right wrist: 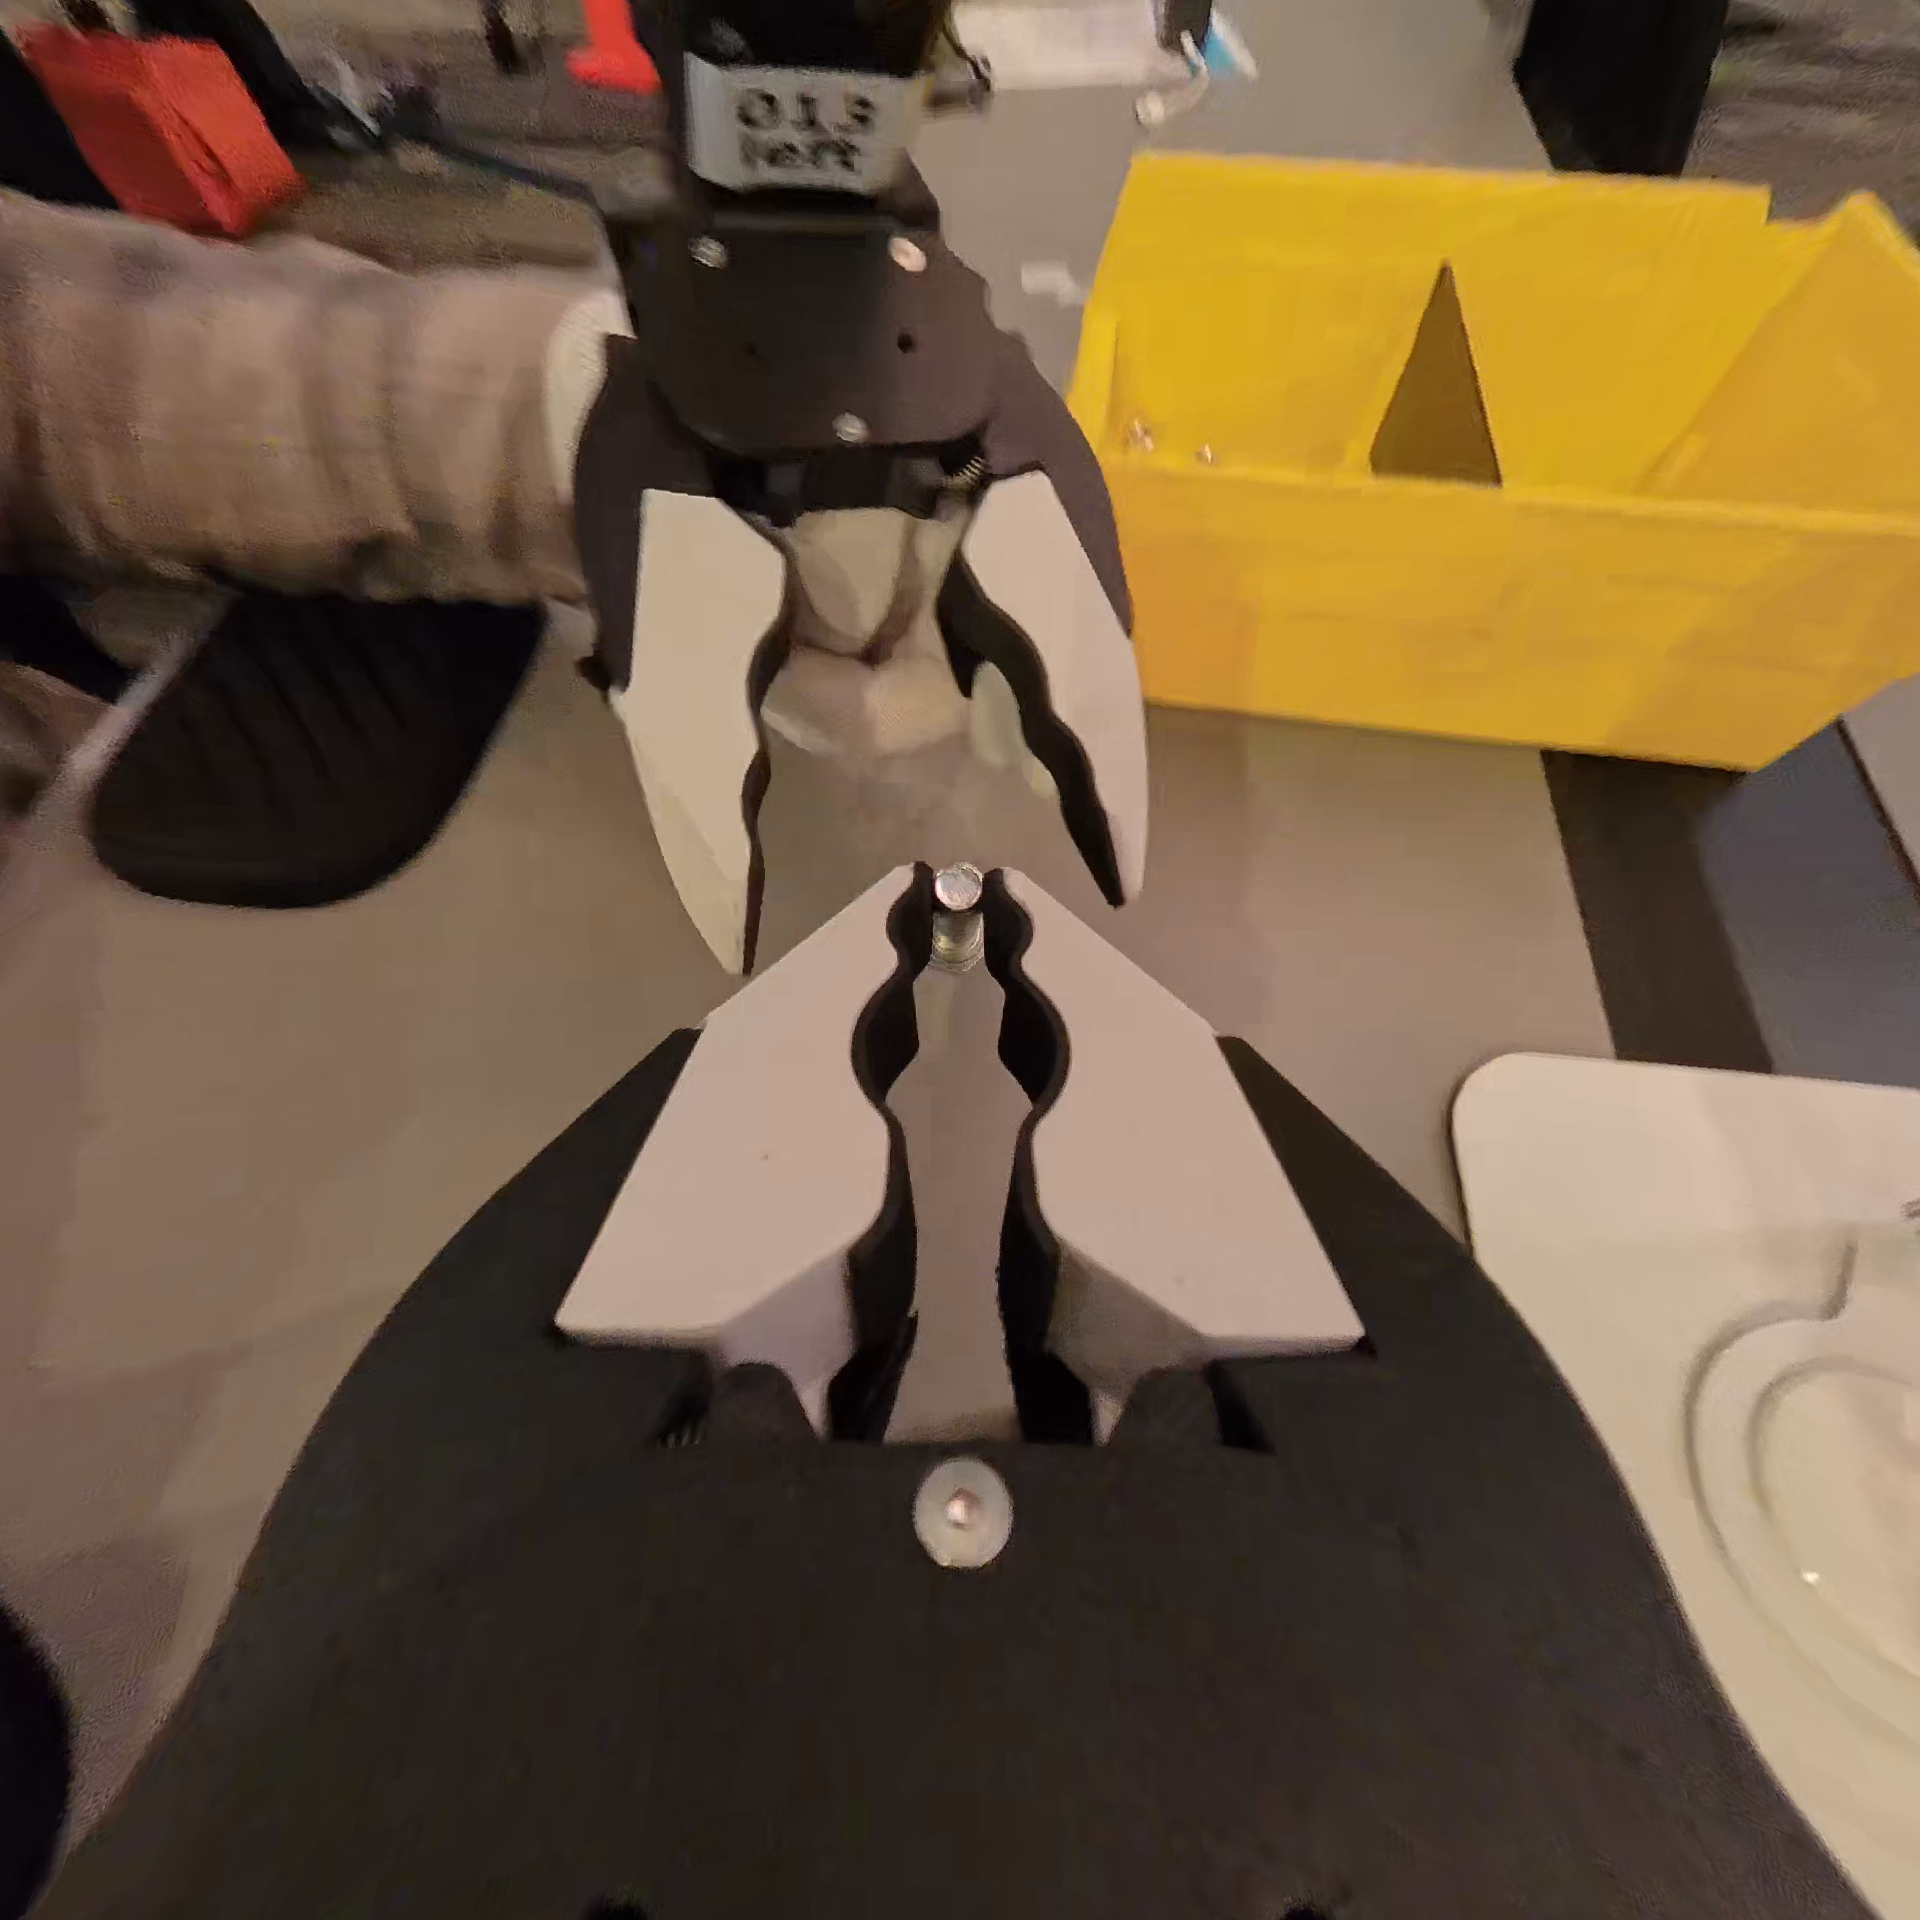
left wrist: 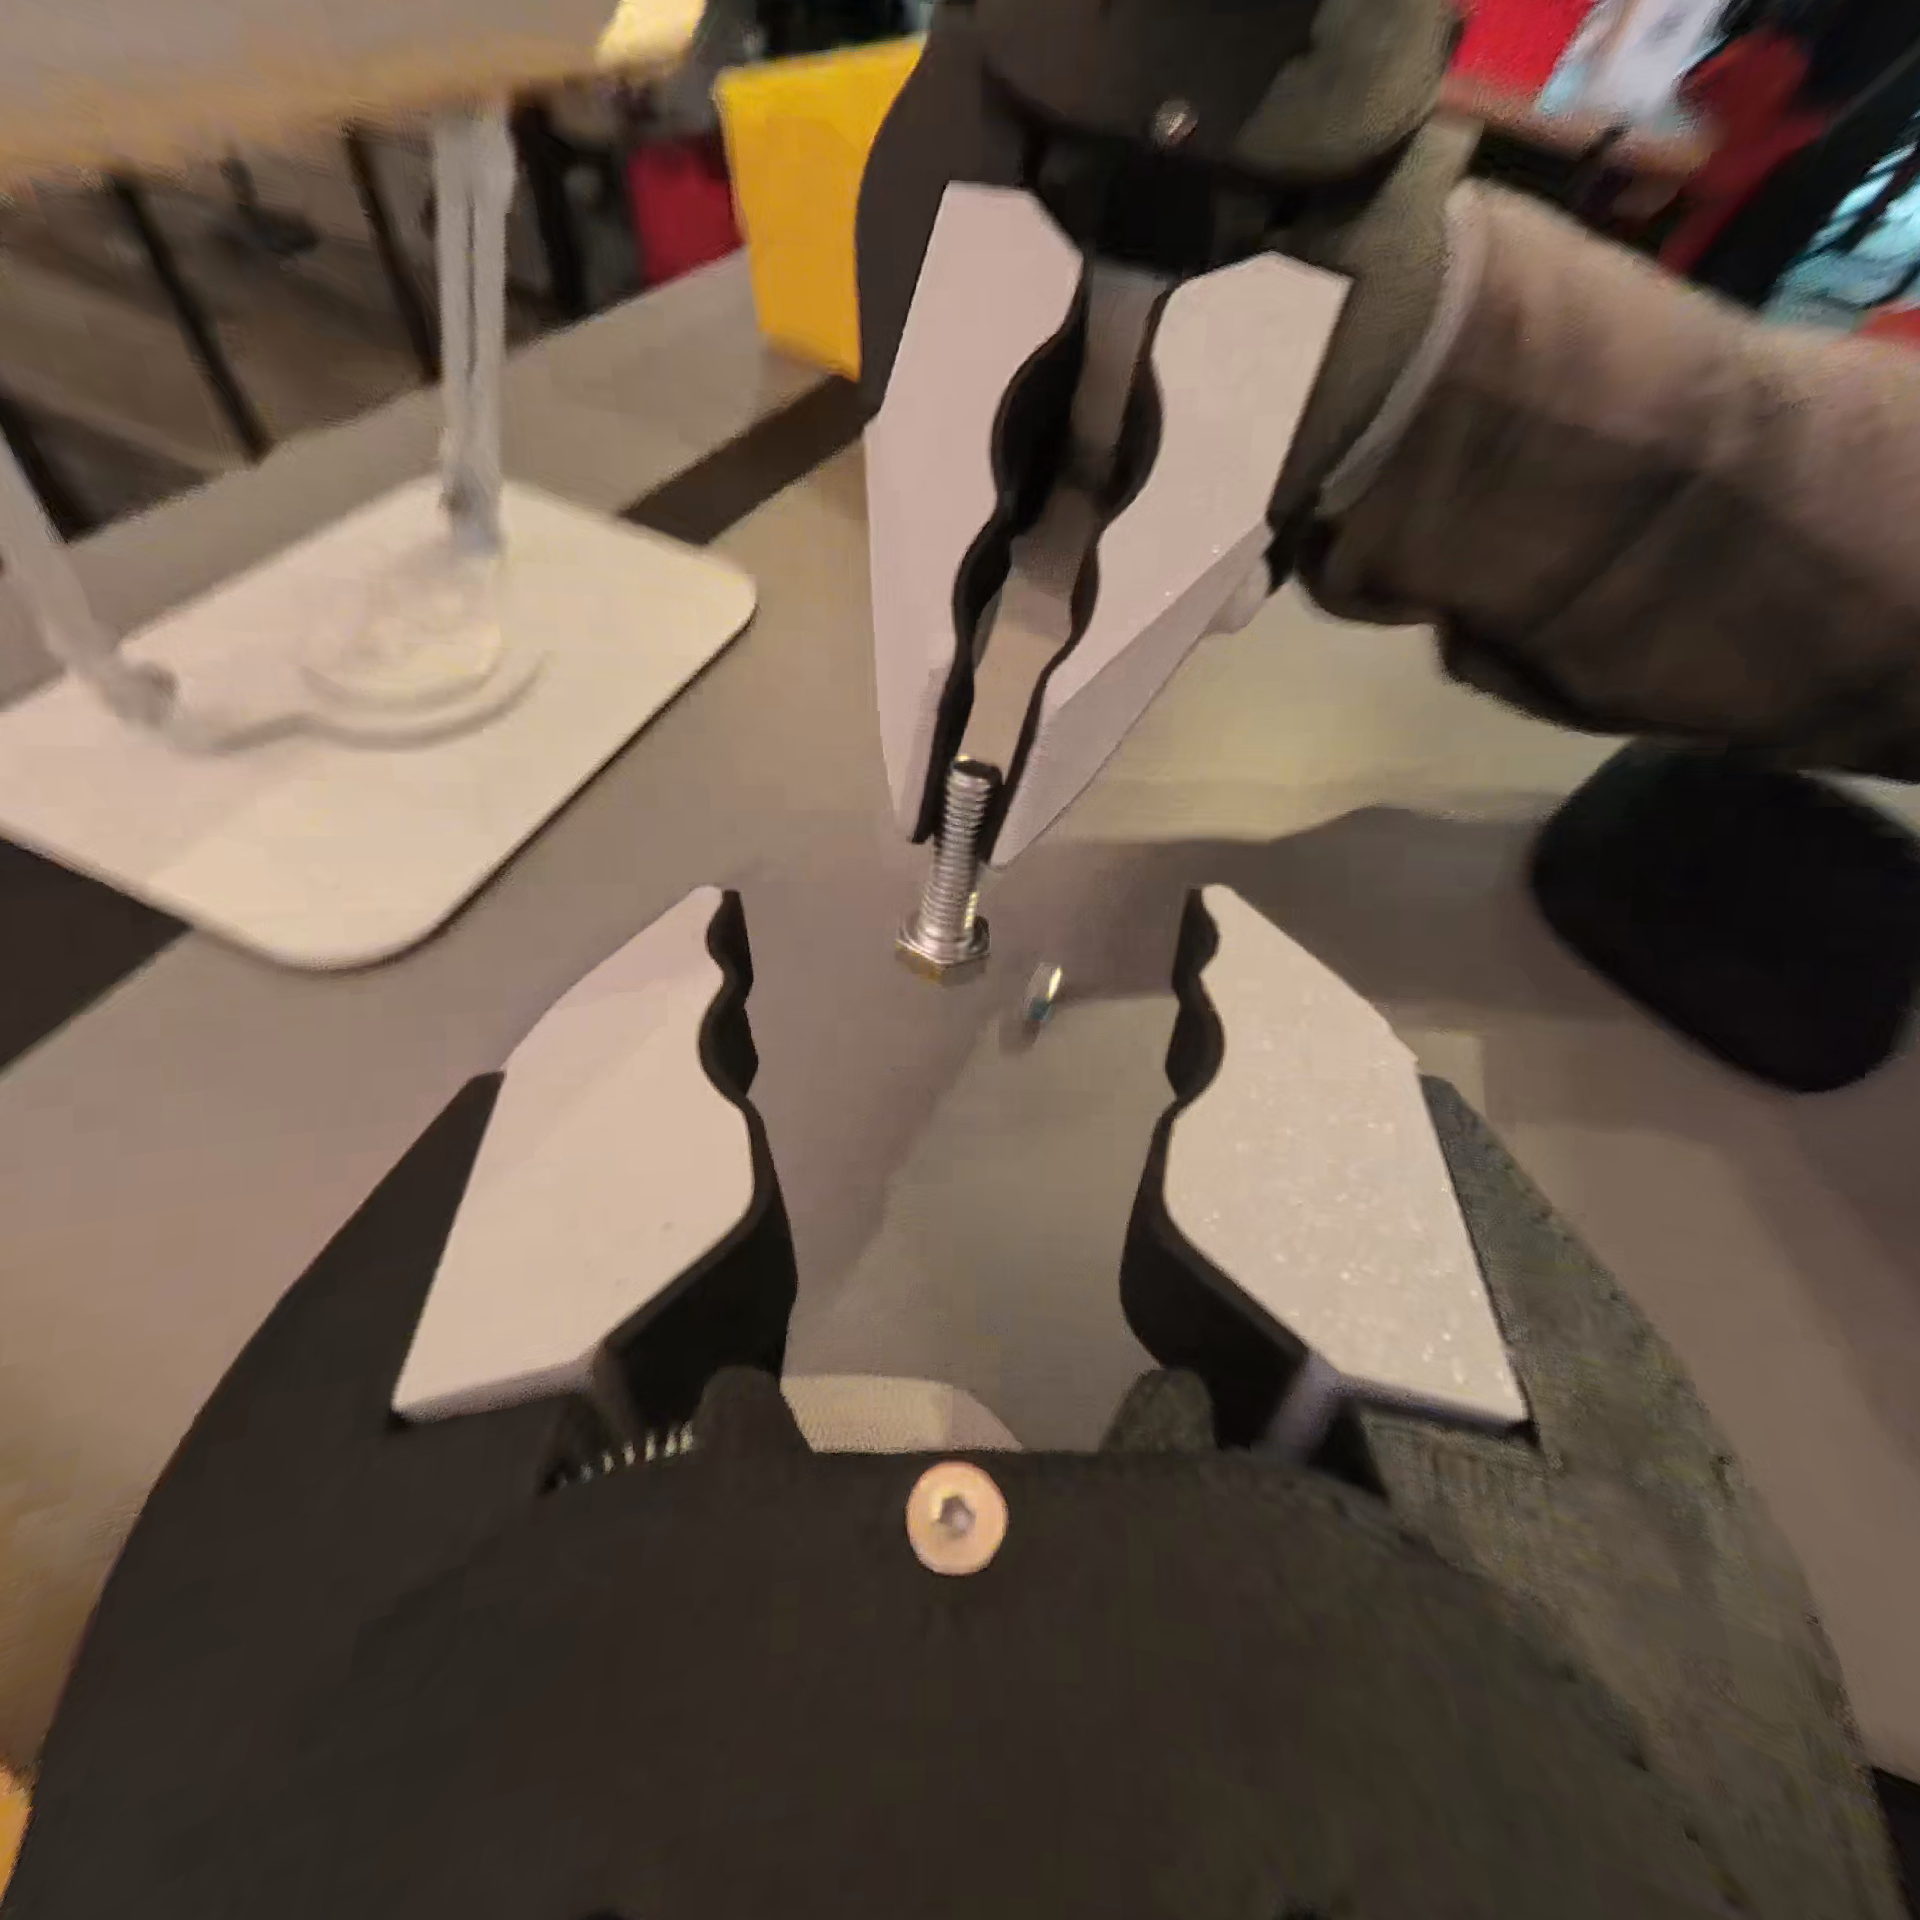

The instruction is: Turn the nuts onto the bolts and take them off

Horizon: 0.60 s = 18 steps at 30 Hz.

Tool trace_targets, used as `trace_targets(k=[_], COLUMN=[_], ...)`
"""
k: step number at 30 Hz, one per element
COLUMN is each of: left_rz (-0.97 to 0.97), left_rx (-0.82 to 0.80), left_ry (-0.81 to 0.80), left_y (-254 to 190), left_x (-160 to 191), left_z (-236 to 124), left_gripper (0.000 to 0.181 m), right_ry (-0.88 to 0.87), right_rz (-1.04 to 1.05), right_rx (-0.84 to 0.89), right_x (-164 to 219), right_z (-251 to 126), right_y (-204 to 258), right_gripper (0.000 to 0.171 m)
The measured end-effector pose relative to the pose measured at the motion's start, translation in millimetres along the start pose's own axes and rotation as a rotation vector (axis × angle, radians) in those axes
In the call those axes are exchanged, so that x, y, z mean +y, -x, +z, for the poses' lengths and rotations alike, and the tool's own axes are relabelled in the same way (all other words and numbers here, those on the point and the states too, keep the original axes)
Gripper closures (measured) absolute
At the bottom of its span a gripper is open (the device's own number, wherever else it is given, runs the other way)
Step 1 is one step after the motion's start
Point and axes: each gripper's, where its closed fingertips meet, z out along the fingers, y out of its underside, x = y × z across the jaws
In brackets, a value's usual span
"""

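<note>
The bolt (left wrist: pixel 948 883) stands upright, head down on the grey table (left wrist: pixel 312 1143), threaded shank up. The right gripper (left wrist: pixel 958 821) comes down from above and is clenched on the top of the shank, pinning it vertical. The left gripper (left wrist: pixel 961 935) hangs just in front of the bolt with its jaws spread wide, grasping nothing.

A loose nut (left wrist: pixel 1042 995) lies on the table just right of the bolt head, apart from it, not threaded on.

Judgement: nut is off the bolt; the step in hand looks like steadying the bolt between cycles. Next move calls for the left gripper to pinch the small nut flat-side up, which will be fiddly on a smooth top. The right gripper covers the thread tip, so it would have to regrip lower or let go before a nut can start.

Around the bolt: white stand base (left wrist: pixel 364 748) to the left, yellow bin (right wrist: pixel 1455 582) behind, black pad (left wrist: pixel 1745 925) to the right. None crowds the bolt.
</note>
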Motion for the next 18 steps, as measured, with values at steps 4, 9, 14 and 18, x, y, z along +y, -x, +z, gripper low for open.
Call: trace_targets(k=[4,9,14,18], left_rz=[0.081,0.191,0.257,0.268], left_rx=[0.177,0.191,0.057,-0.067], left_ry=[-0.050,-0.182,-0.250,-0.337], left_y=[-15,-26,-21,-12], left_x=[-51,-105,-119,-137], left_z=[-1,12,26,20], left_gripper=[0.094,0.104,0.124,0.127], right_ry=[-0.055,-0.030,0.098,0.150], right_rz=[-0.041,-0.097,-0.155,-0.170], right_rx=[-0.079,-0.064,0.019,0.037], right_x=[-40,-78,-95,-102], right_z=[-41,-87,-116,-118], right_y=[7,2,-4,-7], right_gripper=[0.163,0.163,0.163,0.163])
